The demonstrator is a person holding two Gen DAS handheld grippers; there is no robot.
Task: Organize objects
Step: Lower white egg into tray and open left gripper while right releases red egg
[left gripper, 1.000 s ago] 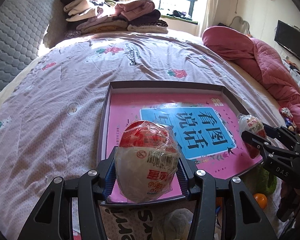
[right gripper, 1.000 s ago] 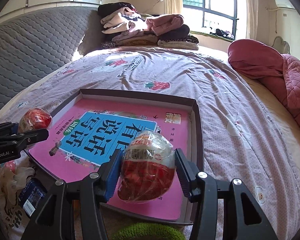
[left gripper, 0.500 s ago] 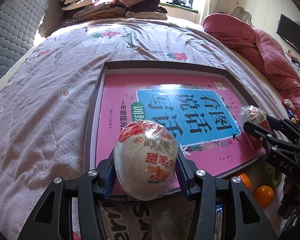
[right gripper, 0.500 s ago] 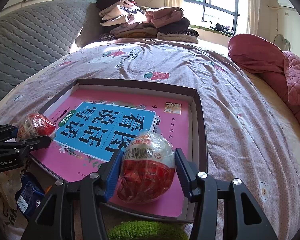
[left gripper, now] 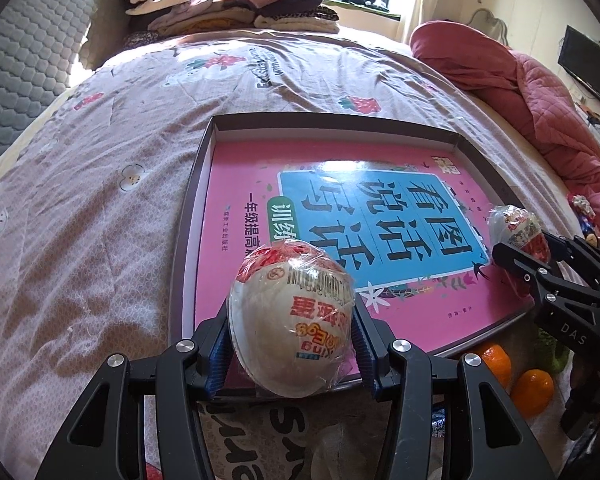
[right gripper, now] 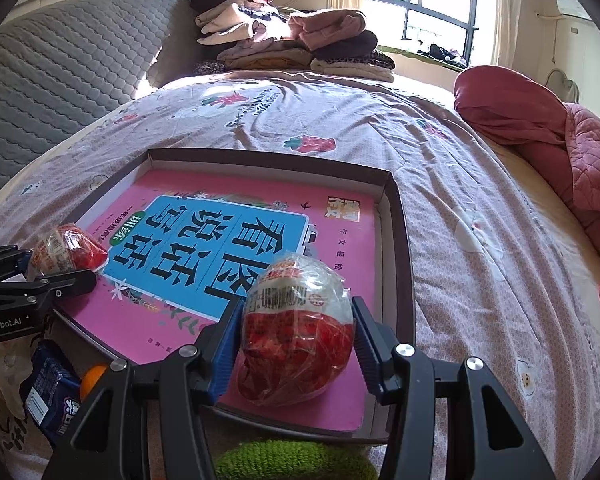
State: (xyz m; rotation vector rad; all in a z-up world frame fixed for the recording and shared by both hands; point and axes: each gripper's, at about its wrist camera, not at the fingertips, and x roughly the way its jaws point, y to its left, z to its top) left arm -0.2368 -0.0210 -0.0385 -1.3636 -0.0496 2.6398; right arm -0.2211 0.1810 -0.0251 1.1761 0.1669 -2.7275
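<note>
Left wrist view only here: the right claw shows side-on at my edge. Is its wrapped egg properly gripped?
Observer: Yes. In the right wrist view the right claw has both blue pads pressed against its wrapped toy egg.
Operator: Where over the box is it?
Observer: Over the near right corner of the pink book, inside the box wall.
Operator: Anything below my left claw?
Observer: A dark blue snack packet lies below the left claw, outside the box.
</note>
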